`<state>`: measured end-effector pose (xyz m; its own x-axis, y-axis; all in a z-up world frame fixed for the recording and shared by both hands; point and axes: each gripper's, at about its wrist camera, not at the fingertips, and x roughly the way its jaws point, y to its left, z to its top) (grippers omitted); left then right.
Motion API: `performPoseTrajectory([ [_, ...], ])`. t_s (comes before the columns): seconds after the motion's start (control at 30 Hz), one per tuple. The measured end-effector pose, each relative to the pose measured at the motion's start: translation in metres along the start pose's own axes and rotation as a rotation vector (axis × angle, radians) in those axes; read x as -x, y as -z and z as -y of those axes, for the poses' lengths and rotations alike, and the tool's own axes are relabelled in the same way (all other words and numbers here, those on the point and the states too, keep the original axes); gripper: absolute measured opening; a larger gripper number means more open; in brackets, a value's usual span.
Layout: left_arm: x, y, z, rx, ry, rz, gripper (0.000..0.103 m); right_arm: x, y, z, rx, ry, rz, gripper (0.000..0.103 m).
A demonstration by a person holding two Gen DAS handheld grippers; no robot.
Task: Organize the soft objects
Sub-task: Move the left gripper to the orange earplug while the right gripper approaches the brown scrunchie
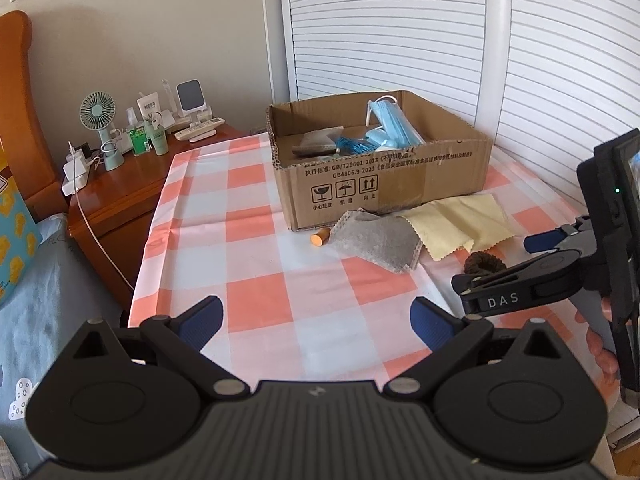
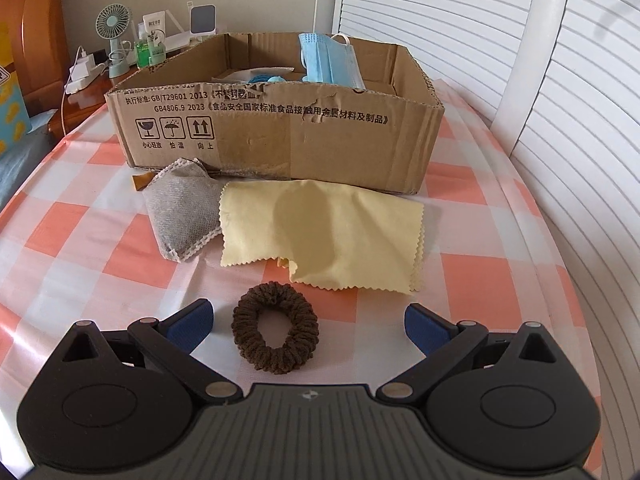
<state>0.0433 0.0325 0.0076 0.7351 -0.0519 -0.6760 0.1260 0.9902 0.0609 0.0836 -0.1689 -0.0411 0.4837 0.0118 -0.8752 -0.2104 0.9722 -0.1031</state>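
Note:
A cardboard box [image 2: 280,136] stands on the checked tablecloth and holds a blue face mask [image 2: 328,62] and other soft items. In front of it lie a grey fabric pouch [image 2: 182,212], a yellow cloth [image 2: 328,232] and a brown scrunchie [image 2: 276,338]. My right gripper [image 2: 308,326] is open and low over the cloth, with the scrunchie lying between its fingers. My left gripper [image 1: 316,322] is open and empty above the cloth, left of the right gripper [image 1: 500,272]. The box [image 1: 380,184], pouch [image 1: 376,240], yellow cloth [image 1: 456,224] and scrunchie [image 1: 482,266] also show in the left wrist view.
A small orange cylinder [image 1: 319,238] lies by the box's near left corner. A wooden nightstand [image 1: 120,188] at the left carries a fan [image 1: 98,114], bottles and chargers. White slatted doors [image 1: 400,32] stand behind the table. Bedding lies at the far left.

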Motion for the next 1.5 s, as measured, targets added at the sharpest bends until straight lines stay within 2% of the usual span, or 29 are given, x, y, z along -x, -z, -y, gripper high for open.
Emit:
performPoseTrajectory([
  [0.27, -0.020, -0.009, 0.008, -0.057, 0.006, -0.027, 0.100, 0.003, 0.007, 0.024, -0.039, 0.025, 0.004, 0.103],
  [0.5, -0.051, -0.023, 0.003, -0.065, -0.029, -0.071, 0.100, 0.006, 0.012, 0.038, -0.032, 0.021, -0.003, 0.103],
  [0.73, -0.093, -0.032, -0.010, -0.007, -0.109, -0.136, 0.100, 0.006, 0.012, 0.039, -0.022, 0.010, -0.003, 0.103],
  [1.03, -0.134, -0.045, -0.018, 0.042, -0.118, -0.145, 0.100, 0.005, 0.012, 0.041, 0.000, -0.014, 0.000, 0.103],
  [1.27, -0.142, -0.046, -0.024, 0.059, -0.115, -0.137, 0.100, 0.006, 0.013, 0.041, 0.004, -0.017, 0.013, 0.103],
  [1.5, -0.140, -0.045, -0.041, 0.060, -0.196, -0.140, 0.100, 0.006, 0.014, 0.042, 0.004, -0.019, 0.020, 0.103],
])
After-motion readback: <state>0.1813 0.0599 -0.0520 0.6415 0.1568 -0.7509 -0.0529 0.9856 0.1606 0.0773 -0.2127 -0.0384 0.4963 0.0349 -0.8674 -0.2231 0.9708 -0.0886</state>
